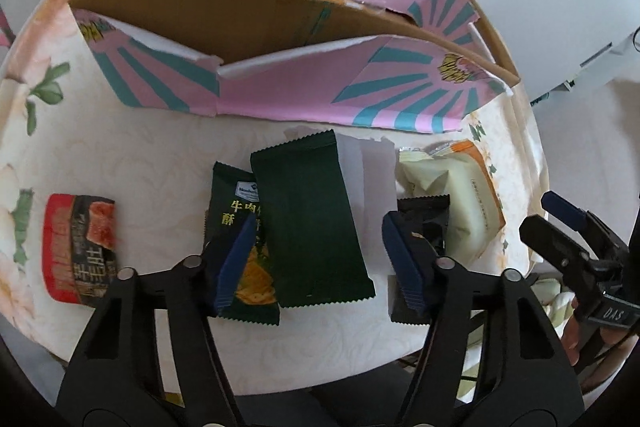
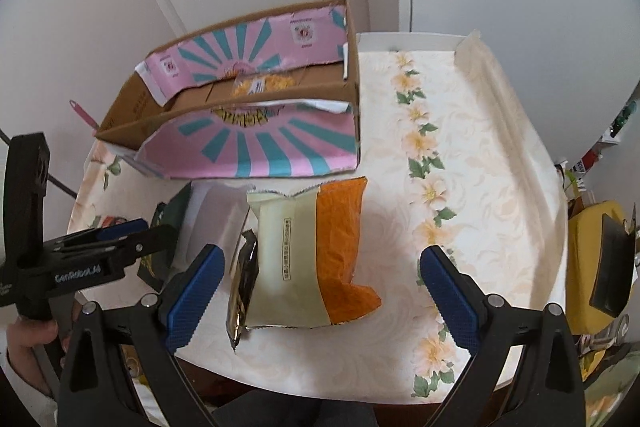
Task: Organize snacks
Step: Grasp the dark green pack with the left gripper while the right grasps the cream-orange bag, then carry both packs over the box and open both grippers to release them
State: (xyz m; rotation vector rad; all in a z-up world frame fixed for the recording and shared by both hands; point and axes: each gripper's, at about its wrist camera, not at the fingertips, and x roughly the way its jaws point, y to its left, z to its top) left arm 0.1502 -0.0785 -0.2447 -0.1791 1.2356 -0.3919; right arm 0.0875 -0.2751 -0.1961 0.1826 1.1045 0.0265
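Just in front of the cardboard box point(image 1: 280, 27) lined with pink paper and teal rays, hovering with the left gripper point(image 1: 320, 263) over a plain dark green packet point(image 1: 308, 211) lying on the floral table point(image 1: 160, 155). Holding the blue fingers point(image 1: 236, 259) at a middling width, straddling that packet on both sides without pressing on it. Partly covering, to the left in front of the box, a second green packet point(image 1: 232, 203) printed in yellow with "牛肉" and "酥"; showing a small white label on it, too blurred to read in full. Leaving a red packet point(image 1: 80, 247) with large sideways characters further left, well apart, its writing not clear enough to make out. Crossing a small black packet point(image 1: 428, 219) with the right-hand finger, beside a white slip of paper point(image 1: 368, 171).

Further right in front of the box, hanging with the right gripper point(image 2: 322, 295) above a cream-and-orange packet point(image 2: 288, 259) bearing a column of tiny print, unreadable. Spreading its fingers wide, gripping nothing. Reading "GenRobot.AI" on the left gripper's side and "DAS" on the right one's. Showing a yellow snack bag point(image 2: 264, 85) inside the box.
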